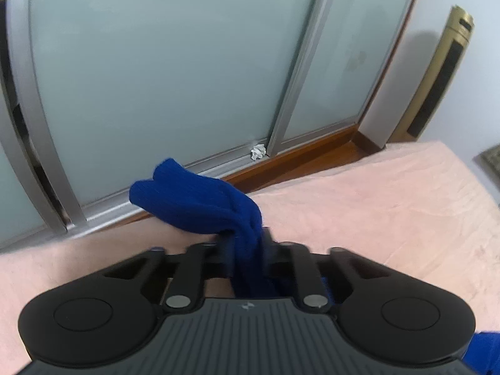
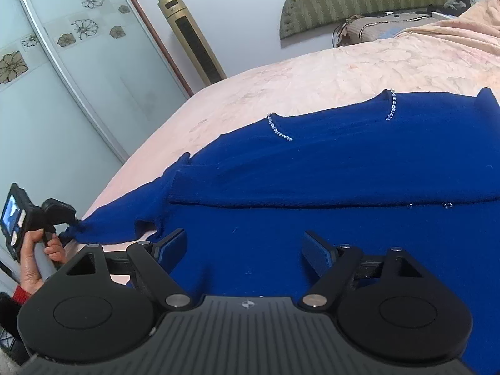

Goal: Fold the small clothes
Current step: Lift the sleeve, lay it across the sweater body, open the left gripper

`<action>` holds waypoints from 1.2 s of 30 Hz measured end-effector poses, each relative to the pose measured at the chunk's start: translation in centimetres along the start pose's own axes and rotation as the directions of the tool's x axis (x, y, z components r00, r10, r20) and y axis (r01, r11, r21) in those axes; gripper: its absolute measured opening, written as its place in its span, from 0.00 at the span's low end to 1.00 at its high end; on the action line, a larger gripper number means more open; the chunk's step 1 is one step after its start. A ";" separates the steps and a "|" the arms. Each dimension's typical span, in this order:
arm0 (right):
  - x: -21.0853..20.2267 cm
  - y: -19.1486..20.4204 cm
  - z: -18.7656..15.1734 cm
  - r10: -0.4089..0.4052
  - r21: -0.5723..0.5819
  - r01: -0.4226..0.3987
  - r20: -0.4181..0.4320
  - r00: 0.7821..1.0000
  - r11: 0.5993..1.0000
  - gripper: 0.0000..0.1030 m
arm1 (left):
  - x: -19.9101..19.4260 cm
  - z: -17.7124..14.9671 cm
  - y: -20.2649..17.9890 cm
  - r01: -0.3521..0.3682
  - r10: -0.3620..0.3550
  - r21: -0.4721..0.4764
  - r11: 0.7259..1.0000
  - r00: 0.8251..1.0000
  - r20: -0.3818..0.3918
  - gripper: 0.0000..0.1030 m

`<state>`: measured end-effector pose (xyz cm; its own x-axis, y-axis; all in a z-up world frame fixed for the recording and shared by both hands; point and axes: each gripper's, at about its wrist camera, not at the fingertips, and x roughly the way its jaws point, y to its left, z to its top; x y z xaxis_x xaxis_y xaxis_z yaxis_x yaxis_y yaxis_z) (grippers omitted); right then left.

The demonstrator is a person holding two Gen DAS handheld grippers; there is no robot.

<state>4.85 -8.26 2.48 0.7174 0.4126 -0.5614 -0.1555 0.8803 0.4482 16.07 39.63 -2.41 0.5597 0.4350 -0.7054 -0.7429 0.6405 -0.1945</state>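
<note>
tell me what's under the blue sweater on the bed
The blue sweater lies on a pink bedspread, which shows around it. Whatever is beneath its spread body is covered. One sleeve end is pinched in the left hand-held gripper.

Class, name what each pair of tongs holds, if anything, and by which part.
Left tongs grip the blue sweater by its sleeve end; right tongs hold nothing.

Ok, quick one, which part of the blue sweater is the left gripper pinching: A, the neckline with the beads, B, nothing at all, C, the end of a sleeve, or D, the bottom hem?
C: the left gripper is shut on the end of the sleeve, pulled out from the sweater past the edge of the bed; the cuff sticks out beyond its fingers.
</note>
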 end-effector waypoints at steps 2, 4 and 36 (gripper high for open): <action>0.1 0.0 0.0 0.003 -0.006 -0.003 -0.006 1.000 1.000 0.81 | -0.6 -0.1 -0.3 -0.016 0.016 0.035 0.999 1.000 0.017 0.08; 0.2 -0.3 0.1 0.008 0.002 -0.008 -0.012 1.000 1.000 0.81 | -1.8 -0.3 -0.5 -0.050 0.045 0.075 0.996 0.997 0.058 0.08; -9.1 -13.7 -0.2 -0.295 0.290 0.228 0.210 0.932 0.929 0.81 | -22.9 -25.3 -30.0 0.441 -0.540 0.808 0.392 0.821 -0.186 0.09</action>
<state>0.34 -23.99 1.33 0.8573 0.0759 -0.5092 0.2163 0.8444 0.4901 16.27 -5.60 2.39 0.7921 -0.1067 -0.6010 0.2523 0.9538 0.1633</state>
